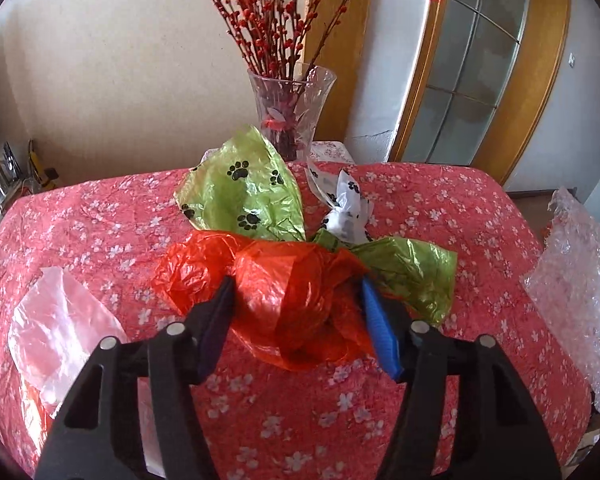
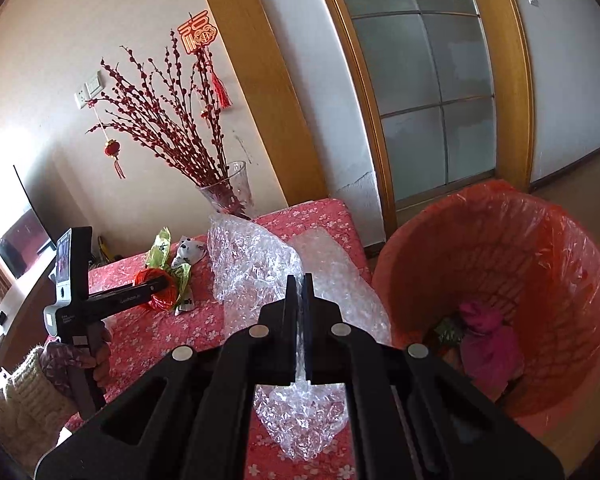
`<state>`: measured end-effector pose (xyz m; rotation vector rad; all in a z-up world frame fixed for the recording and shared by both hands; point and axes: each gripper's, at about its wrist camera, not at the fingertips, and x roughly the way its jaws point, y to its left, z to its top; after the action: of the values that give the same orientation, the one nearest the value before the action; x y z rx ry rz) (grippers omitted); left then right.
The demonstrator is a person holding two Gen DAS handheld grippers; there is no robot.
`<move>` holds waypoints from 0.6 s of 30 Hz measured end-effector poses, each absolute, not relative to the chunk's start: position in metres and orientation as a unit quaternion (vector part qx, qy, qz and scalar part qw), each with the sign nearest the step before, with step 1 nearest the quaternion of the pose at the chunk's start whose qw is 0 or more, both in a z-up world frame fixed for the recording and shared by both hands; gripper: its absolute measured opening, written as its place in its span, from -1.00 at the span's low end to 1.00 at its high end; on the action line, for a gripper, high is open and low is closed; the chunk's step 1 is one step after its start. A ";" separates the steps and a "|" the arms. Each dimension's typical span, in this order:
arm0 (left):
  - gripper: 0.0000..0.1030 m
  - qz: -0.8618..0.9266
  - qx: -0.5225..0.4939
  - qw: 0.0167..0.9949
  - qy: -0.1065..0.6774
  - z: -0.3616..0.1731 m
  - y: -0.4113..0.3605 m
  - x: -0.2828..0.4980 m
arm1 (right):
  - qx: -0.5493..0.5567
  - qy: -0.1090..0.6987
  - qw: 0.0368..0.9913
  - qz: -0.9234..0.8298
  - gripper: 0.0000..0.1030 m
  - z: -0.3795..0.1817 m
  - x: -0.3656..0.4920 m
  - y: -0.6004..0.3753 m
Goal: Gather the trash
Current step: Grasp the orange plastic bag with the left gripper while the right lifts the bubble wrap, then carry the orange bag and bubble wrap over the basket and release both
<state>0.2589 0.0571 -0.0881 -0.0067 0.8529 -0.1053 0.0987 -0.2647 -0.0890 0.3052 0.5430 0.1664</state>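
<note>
Floral cloth (image 1: 480, 216): left gripper (image 1: 296, 286) seemingly pinches crinkly red bag (image 1: 284, 288) (knotted); right gripper (image 2: 299, 280) clamps bubble wrap (image 2: 256, 256).

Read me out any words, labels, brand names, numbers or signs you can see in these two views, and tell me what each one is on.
"福": the red and gold paper-cut ornament with a tassel, hanging on the wall above the red berry branches.
Pale lettering on the black arm of the left gripper: too small and blurred to read.
Small print on the grey device mounted on that gripper's handle: unreadable.
Black marks on the green plastic bag: paw prints, no words.
</note>
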 end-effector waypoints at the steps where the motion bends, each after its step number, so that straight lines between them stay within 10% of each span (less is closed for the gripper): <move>1: 0.04 -0.051 0.000 0.910 0.411 -0.088 0.056 0.258 | 0.152 0.268 0.948 0.081 -0.94 -0.090 0.099 -0.265; 18: -0.32 -0.068 -0.015 0.929 0.364 -0.042 0.077 0.206 | 0.154 0.252 0.952 0.081 -0.94 -0.078 0.091 -0.269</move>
<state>0.2064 0.0771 -0.0415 -0.0303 0.7457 -0.1399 0.0910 -0.2694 -0.0781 0.3135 0.5119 0.1645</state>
